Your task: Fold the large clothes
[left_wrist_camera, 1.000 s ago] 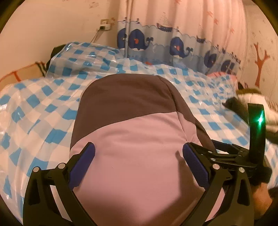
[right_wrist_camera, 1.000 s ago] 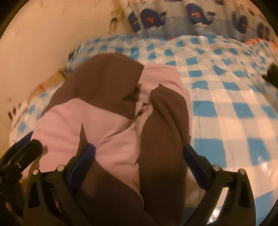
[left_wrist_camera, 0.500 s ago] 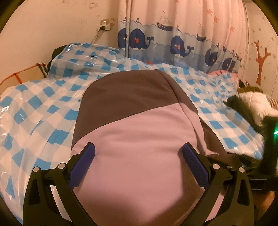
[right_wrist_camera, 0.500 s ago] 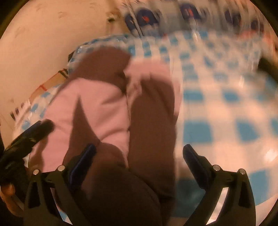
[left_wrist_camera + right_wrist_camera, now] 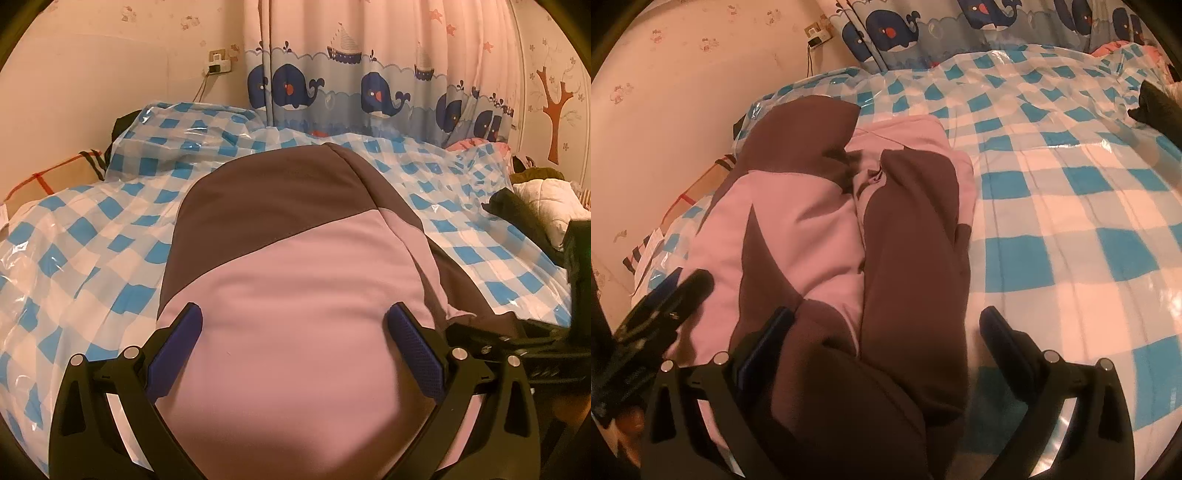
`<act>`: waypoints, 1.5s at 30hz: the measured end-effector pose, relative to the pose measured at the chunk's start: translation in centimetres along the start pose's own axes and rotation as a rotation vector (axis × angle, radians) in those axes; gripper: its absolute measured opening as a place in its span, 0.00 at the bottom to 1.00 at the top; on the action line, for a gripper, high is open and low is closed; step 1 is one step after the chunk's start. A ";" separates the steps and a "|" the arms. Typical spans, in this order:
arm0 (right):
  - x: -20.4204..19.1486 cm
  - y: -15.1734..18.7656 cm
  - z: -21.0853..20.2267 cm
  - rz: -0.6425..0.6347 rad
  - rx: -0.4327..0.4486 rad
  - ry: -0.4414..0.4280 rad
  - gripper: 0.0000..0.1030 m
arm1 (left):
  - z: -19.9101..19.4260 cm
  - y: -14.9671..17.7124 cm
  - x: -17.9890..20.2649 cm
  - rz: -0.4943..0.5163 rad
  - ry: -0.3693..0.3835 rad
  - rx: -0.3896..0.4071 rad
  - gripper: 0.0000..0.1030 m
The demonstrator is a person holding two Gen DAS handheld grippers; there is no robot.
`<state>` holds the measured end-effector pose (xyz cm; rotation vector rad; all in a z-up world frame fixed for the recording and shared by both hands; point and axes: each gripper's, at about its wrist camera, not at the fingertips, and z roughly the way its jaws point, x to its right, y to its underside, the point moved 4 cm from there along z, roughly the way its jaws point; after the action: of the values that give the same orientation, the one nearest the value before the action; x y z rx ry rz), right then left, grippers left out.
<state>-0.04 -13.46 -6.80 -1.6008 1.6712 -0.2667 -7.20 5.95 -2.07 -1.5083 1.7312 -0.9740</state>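
No readable text, labels, brand names or numbers appear in either view. The only markings are pictures, not words: the curtain (image 5: pixel 369 85) across the upper middle of the left wrist view is printed with blue whales, sailboats and stars, and the wall (image 5: pixel 554 96) at the upper right carries a brown tree decal. The jacket (image 5: pixel 295 280) shows no logo or tag.
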 end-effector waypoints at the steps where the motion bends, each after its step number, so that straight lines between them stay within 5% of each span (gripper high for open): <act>1: -0.2 -0.1 -0.4 -0.011 0.000 0.013 0.93 | -0.1 0.0 0.0 -0.002 -0.002 0.006 0.94; 14: -5.0 1.7 -10.7 -0.179 0.099 0.192 0.93 | -7.1 0.2 1.0 -0.021 -0.032 -0.067 0.94; 20: -6.3 2.3 -12.4 -0.204 0.007 0.248 0.93 | -12.3 0.1 0.9 -0.064 -0.066 -0.082 0.94; 28: -7.6 3.0 -15.9 -0.235 0.098 0.239 0.93 | -16.0 0.6 1.4 -0.060 -0.078 -0.081 0.94; 45: -9.5 2.5 -17.4 -0.260 0.123 0.258 0.93 | -17.9 0.6 0.7 -0.085 -0.081 -0.080 0.94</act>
<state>-14.38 -10.57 6.88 -1.7466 1.5954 -0.7208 -22.67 7.46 6.82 -1.6610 1.6791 -0.8826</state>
